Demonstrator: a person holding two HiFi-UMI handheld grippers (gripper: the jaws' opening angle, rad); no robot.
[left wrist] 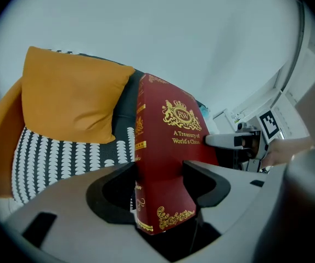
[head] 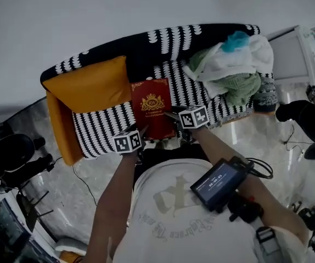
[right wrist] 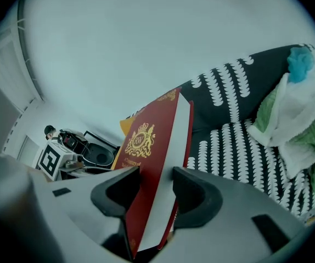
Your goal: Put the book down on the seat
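Plain white wall (head: 119,10); glossy marble floor (head: 267,141); black-white patterned sofa (head: 98,127), orange cushion (head: 91,84), clothes heap (head: 234,67).

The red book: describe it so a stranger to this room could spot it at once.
Find the black-and-white patterned sofa. Between its orange cushion and the heap of clothes, the left claw and right claw hold the book. Alone there, it is dark red with a gold crest.
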